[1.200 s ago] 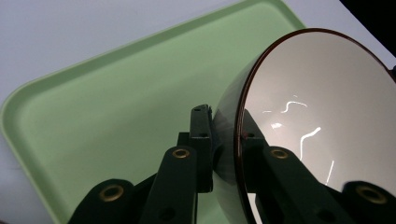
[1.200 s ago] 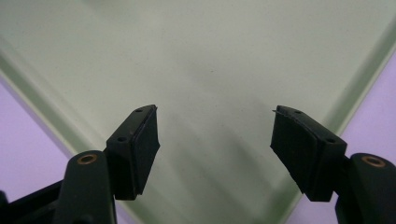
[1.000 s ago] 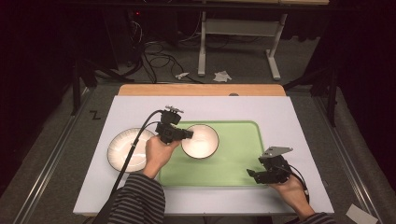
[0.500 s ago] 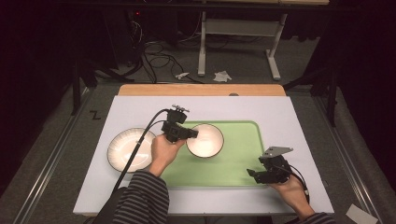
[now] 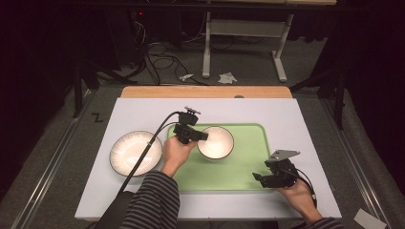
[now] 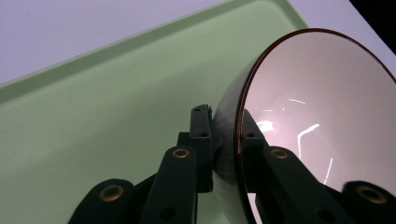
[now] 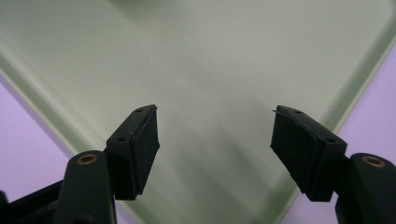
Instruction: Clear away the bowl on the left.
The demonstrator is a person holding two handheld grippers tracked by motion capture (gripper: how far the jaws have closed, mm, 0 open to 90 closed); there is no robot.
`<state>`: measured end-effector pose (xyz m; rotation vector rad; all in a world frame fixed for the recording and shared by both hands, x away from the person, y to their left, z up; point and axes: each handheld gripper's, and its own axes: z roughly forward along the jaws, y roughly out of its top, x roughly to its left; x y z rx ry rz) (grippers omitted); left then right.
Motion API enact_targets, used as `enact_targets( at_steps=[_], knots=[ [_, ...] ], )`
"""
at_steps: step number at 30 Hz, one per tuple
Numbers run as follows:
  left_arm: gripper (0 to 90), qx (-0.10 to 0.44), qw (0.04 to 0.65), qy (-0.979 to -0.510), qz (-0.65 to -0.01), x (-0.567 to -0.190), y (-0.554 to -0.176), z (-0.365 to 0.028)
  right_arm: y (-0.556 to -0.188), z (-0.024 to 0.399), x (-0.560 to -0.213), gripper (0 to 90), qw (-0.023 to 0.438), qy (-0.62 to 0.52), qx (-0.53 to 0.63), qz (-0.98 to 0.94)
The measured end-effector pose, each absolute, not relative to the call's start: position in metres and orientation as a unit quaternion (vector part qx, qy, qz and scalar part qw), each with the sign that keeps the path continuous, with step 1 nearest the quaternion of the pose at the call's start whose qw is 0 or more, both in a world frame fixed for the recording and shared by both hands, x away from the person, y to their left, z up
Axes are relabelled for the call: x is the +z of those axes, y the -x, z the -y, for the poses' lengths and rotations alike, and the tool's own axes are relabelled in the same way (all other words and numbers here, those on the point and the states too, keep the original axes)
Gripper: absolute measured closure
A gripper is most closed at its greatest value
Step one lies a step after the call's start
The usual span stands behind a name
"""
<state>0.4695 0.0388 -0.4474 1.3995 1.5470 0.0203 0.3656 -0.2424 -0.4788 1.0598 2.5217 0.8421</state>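
A ribbed white plate [image 5: 135, 153] rests on the table [image 5: 296, 119] — crumpled paper [image 5: 227, 77] lies beyond.

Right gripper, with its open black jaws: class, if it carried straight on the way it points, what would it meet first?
Most likely the flat green plastic tray. The right gripper has open jaws aimed at its bare floor, with nothing between; depth is uncertain.

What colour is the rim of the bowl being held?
Dark reddish-brown rim, clearest in the left gripper view.
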Motion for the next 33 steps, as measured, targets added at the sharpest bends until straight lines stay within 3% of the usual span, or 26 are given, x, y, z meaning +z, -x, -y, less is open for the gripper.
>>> enact_targets(
  at_steps=[21, 22, 23, 33],
  knots=[
    [81.3, 0.029, 0.480, -0.564, -0.671, -0.482, -0.490, -0.025, -0.365, 0.242, -0.479, 33.3, 0.140, -0.364, 0.289, -0.874],
    [81.4, 0.022, 0.473, -0.583, -0.660, -0.484, -0.490, -0.028, -0.365, 0.242, -0.479, 33.3, 0.139, -0.363, 0.290, -0.875],
    [81.5, 0.027, 0.478, -0.560, -0.677, -0.486, -0.492, -0.024, -0.365, 0.242, -0.478, 33.3, 0.139, -0.363, 0.290, -0.875],
    [81.4, 0.026, 0.480, -0.560, -0.674, -0.487, -0.491, -0.022, -0.365, 0.241, -0.479, 33.3, 0.138, -0.364, 0.289, -0.875]
  ],
)
